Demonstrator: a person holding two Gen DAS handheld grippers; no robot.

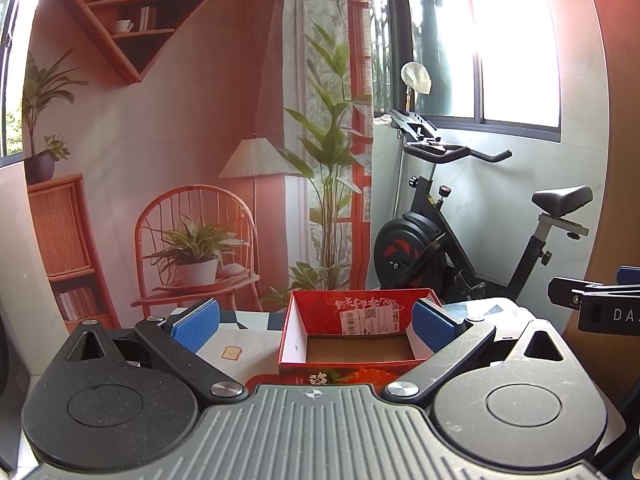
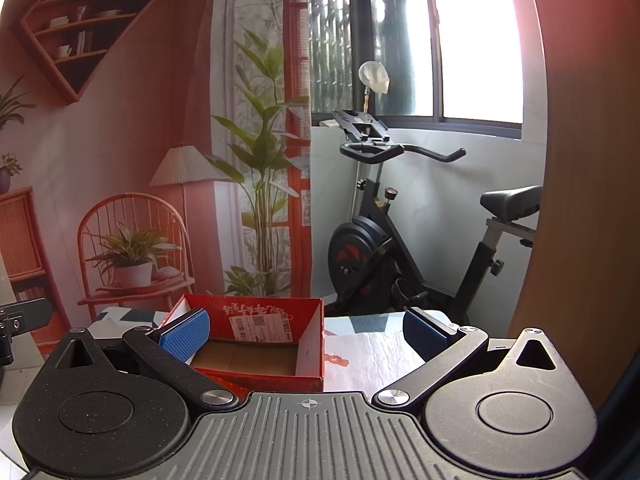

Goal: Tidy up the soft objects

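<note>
red box (image 1: 360, 344) | open-topped, upright | nothing inside, brown floor bare | on patterned table

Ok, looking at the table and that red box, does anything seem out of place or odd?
One thing: the red box stands open and shows only bare cardboard inside, and no soft objects appear in either view. Both the left gripper and the right gripper are open and empty. Nothing looks spilled or damaged.

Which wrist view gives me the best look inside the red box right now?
The left wrist view: the red box sits centred between the open left gripper, showing its bare cardboard floor and the label on the far wall. In the right wrist view the red box sits left of centre, its near left corner hidden by a blue pad.
</note>
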